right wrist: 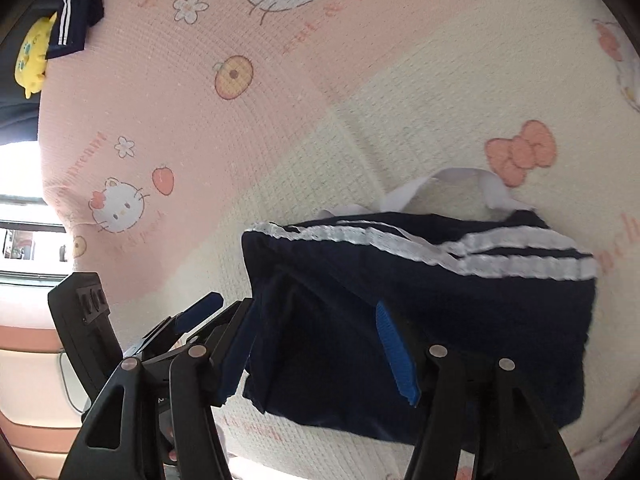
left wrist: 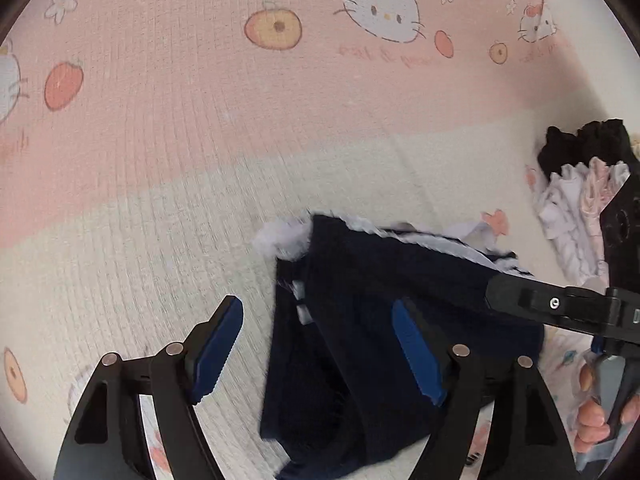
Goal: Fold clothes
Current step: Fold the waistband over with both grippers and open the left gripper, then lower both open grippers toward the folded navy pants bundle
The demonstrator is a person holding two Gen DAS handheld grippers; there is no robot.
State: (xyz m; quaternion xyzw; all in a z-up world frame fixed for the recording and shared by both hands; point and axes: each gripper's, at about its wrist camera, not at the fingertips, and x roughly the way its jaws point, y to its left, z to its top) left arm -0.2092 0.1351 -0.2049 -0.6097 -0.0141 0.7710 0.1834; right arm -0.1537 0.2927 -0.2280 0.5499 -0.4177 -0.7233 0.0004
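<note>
Left wrist view: The left claw (left wrist: 320,354) is wide open and holds nothing. Its two blue pads (left wrist: 416,350) hang over the navy skirt (left wrist: 384,320), which lies bunched on the cat-print blanket (left wrist: 200,160), on the cream part. I cannot tell if one pad touches the cloth. The right claw (left wrist: 498,292) comes in from the right side, and its tip is at the skirt's far edge. A pile of other clothes (left wrist: 576,184), black and pale frilly ones, waits just beside it on the right.

To fold well, I think each claw should pinch one corner of the same edge. Then both should lift and lay that edge flat over the other side, slow and even, so the skirt does not crumple.

Right wrist view: The right claw (right wrist: 316,354) is also open, with its sides far apart. The left side of the skirt (right wrist: 420,312) sits between the fingers (right wrist: 396,354), but nothing is pinched. The skirt has two white frilly stripes (right wrist: 480,248) along its top edge and a white strap (right wrist: 460,180) looping past it. It looks partly folded and lumpy. The left claw (right wrist: 200,314) pokes in low on the left, close to the skirt's corner. A yellow plush toy (right wrist: 34,56) and a dark striped garment (right wrist: 76,12) lie far off at the top left corner of the blanket (right wrist: 240,140).
</note>
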